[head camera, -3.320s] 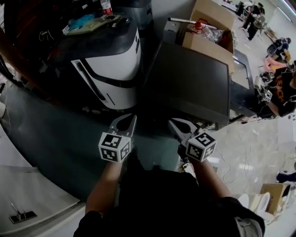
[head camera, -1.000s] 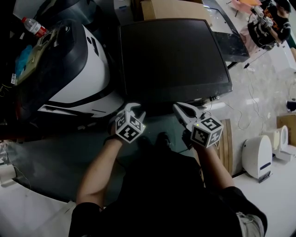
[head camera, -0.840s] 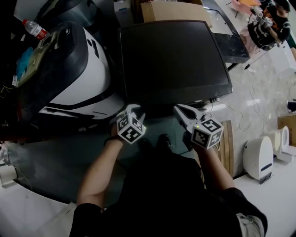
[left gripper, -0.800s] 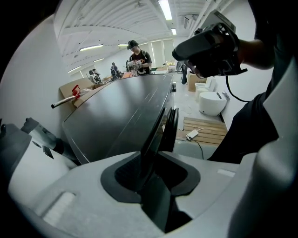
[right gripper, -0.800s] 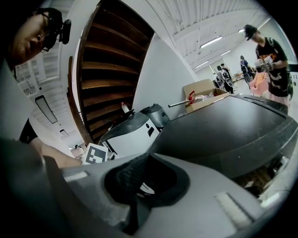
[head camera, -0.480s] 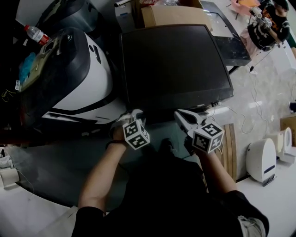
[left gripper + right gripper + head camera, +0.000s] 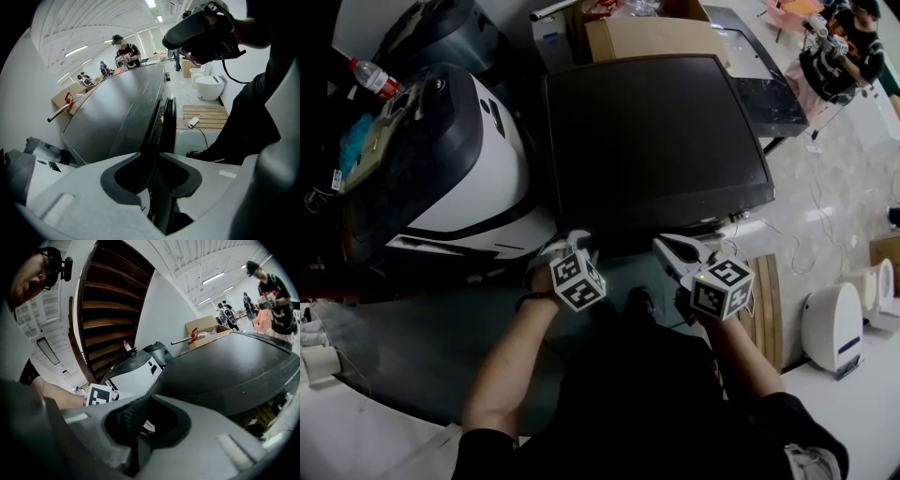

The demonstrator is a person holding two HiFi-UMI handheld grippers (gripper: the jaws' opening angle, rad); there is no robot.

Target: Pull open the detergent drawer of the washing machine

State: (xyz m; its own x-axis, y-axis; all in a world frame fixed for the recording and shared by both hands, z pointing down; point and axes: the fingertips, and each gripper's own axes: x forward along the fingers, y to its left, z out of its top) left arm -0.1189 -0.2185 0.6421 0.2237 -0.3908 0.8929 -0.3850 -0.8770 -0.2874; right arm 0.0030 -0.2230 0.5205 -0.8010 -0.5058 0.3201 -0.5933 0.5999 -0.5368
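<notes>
The washing machine (image 7: 656, 131) is standing right in front of the person. Its dark flat top is stretching a bit more from left to right than from front to back. Its front is facing the person, but it is hiding under the near edge of the top, so the drawer is not showing clearly in any view. Two grippers are hanging at that near edge, each with one marker cube. The left gripper (image 7: 573, 238) is at the left corner. Its fingers are only a little apart, they have just been opening, and nothing is sitting between them. The right gripper (image 7: 665, 246) is further right, and its fingers are looking pressed together with nothing in them. One white and black machine (image 7: 478, 159) is standing just to the left, with one bottle (image 7: 371, 77) beyond it. One box (image 7: 647, 36) is sitting behind the washing machine. Only the left gripper view is showing a thin dark gap (image 7: 161, 119) along the machine's edge, in line with the fingers. Only the right gripper view is showing brown wooden steps (image 7: 112, 310).
</notes>
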